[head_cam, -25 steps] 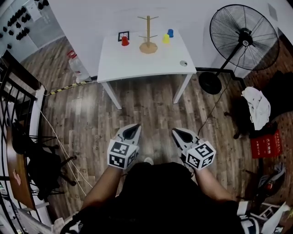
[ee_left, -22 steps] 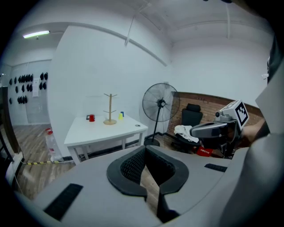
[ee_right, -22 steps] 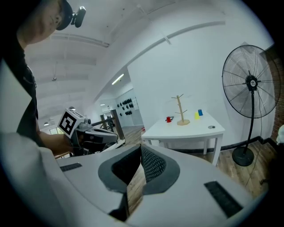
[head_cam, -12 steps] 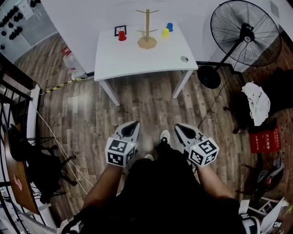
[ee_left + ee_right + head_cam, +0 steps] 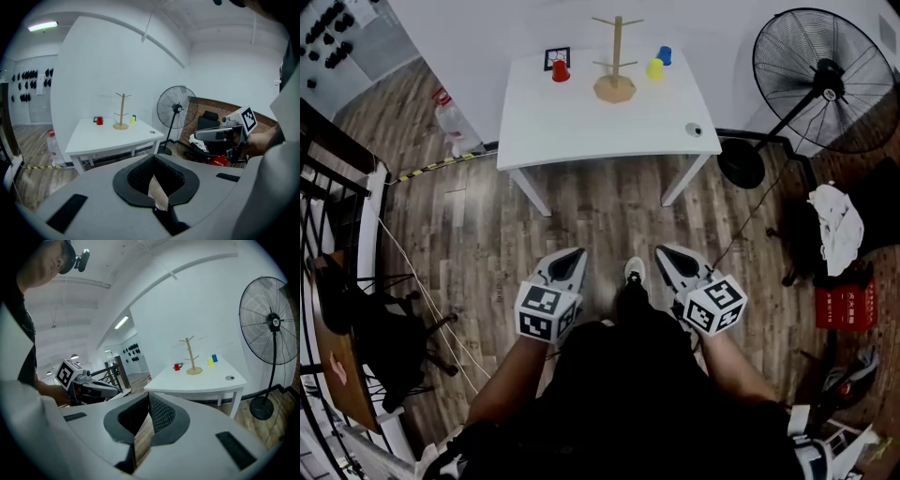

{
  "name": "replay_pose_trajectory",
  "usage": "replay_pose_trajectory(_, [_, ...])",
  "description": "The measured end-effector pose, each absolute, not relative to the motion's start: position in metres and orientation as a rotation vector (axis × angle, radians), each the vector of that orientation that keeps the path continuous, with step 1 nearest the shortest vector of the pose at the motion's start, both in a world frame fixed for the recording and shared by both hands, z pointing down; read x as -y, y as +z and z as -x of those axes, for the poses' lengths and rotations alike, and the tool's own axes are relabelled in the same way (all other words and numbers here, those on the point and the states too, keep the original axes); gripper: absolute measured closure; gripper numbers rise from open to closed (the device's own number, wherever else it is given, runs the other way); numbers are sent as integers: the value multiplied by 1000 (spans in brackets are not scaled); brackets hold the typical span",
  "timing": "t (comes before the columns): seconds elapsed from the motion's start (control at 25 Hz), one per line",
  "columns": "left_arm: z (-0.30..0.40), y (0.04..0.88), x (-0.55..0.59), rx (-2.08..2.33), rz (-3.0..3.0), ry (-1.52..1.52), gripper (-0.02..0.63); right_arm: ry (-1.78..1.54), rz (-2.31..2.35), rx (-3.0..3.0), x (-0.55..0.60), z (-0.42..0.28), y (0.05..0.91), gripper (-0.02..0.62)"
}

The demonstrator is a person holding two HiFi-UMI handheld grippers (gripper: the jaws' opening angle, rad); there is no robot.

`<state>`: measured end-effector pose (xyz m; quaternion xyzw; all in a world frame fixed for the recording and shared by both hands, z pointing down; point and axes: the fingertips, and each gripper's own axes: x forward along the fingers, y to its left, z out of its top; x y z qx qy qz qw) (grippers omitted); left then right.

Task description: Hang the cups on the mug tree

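Note:
A wooden mug tree (image 5: 616, 58) stands bare at the back of a white table (image 5: 600, 122). A red cup (image 5: 561, 71) sits to its left; a yellow cup (image 5: 654, 68) and a blue cup (image 5: 665, 55) sit to its right. The same tree (image 5: 122, 112) and red cup (image 5: 99, 121) show far off in the left gripper view, and the tree (image 5: 190, 357) again in the right gripper view. My left gripper (image 5: 570, 262) and right gripper (image 5: 668, 258) are both shut and empty, held over the wooden floor well short of the table.
A large standing fan (image 5: 825, 84) is right of the table. A small round object (image 5: 694, 130) lies near the table's right front corner. A plastic bottle (image 5: 450, 117) stands on the floor at the left. A red crate (image 5: 844, 305) and white cloth (image 5: 839, 225) are at the right.
The table and mug tree have shifted slightly in the head view as the person steps forward. Both grippers keep their places in front of the body and stay shut.

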<state>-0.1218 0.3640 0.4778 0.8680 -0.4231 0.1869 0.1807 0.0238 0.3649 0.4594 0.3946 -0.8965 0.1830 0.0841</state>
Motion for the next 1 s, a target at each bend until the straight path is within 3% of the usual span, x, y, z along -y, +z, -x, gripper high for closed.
replay_pose_trajectory(1.0, [50, 453, -132, 1356, -2419, 548, 591, 474, -1039, 2787, -129, -89, 441, 589])
